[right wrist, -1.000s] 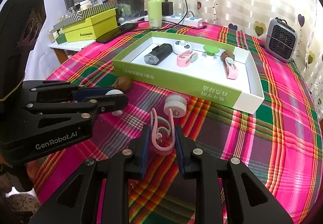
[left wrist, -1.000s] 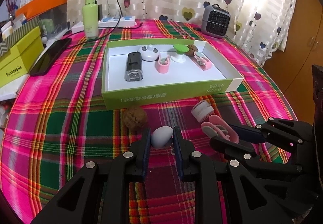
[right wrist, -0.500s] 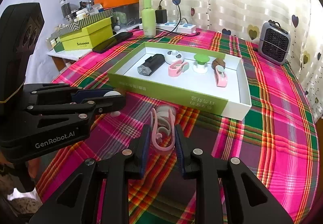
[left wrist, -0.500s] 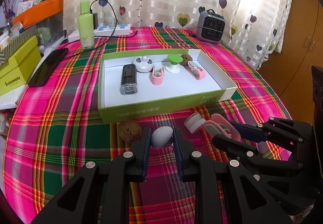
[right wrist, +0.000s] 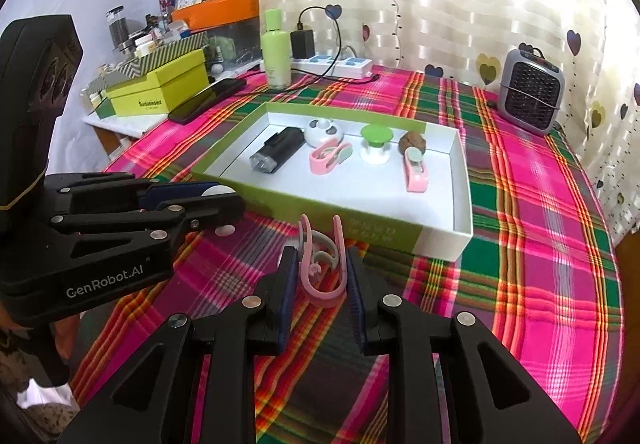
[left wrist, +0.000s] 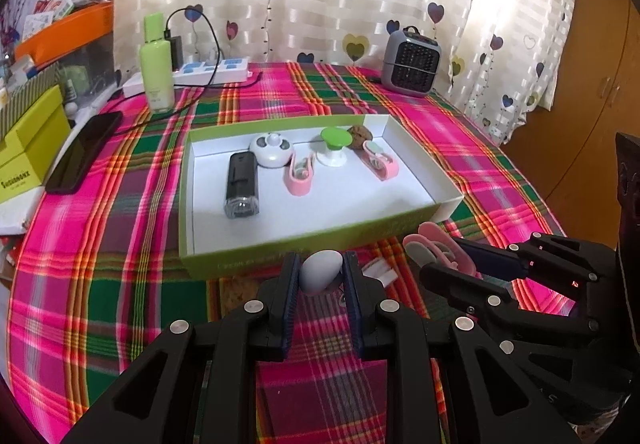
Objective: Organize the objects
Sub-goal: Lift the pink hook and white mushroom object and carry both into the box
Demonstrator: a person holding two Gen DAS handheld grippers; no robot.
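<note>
- The left claw (left wrist: 320,274) is clamped on a grey egg-shaped thing (left wrist: 320,270) just before the green box (left wrist: 280,244) (its underside hidden).
- The right claw (right wrist: 320,272) is clamped on a pink clip (right wrist: 322,264) before that box's near wall, blurred.

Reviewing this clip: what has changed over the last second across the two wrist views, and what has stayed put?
Both grippers have lifted their loads off the tablecloth and moved toward the green box. The left gripper stays shut on the grey egg-shaped piece, the right gripper on the pink clip. The walnut and the white roller left on the cloth are now mostly hidden. The items in the box have not moved.
</note>
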